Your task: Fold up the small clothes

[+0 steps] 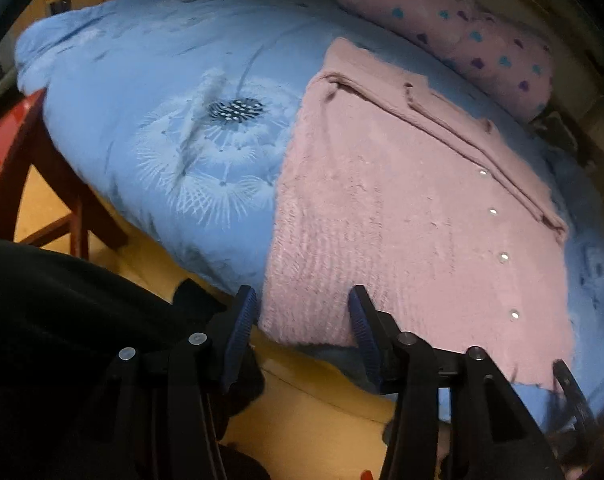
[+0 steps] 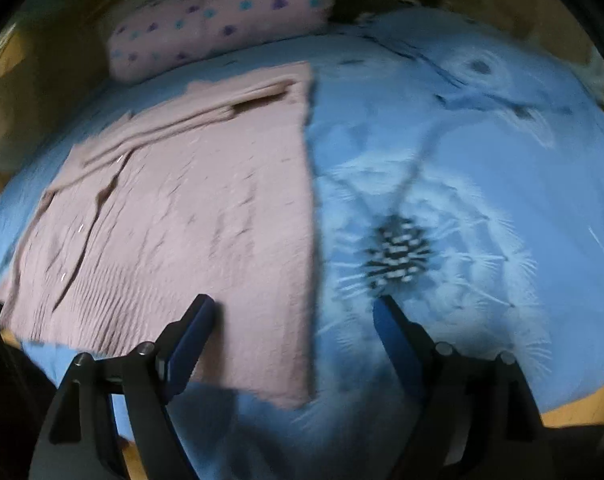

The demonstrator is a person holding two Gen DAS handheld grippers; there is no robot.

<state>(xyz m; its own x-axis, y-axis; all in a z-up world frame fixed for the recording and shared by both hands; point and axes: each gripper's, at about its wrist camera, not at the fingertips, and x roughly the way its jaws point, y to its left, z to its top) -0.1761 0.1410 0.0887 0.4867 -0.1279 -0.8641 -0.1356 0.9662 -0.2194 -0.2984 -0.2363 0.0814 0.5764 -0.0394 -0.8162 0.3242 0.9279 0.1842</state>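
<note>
1. Blue duvet (image 1: 149, 80) with a white dandelion print covers the bed; one pink pillow (image 1: 454, 28) with heart spots lies at the far edge, wooden floor (image 1: 310, 416) below.
2. Task item: one pink knit cardigan (image 1: 382, 208), laid flat on the duvet, near hem at the bed's edge. Sleeve appears folded in along the far side. Four small shiny buttons counted in the left wrist view.
3. Left gripper (image 1: 304, 300): jaws apart, nothing held, straddling the near left hem corner.
4. Right gripper (image 2: 295, 308): jaws apart, empty, over the near right edge of the cardigan (this view is motion-blurred).
5. Risks, as judged: the soft duvet could be pinched together with the knit, dragging bedding into the fold. Uneven lift from the two corners would skew the fold. The hem sits close to the bed edge, so a tug toward the floor could slide the garment off.
</note>
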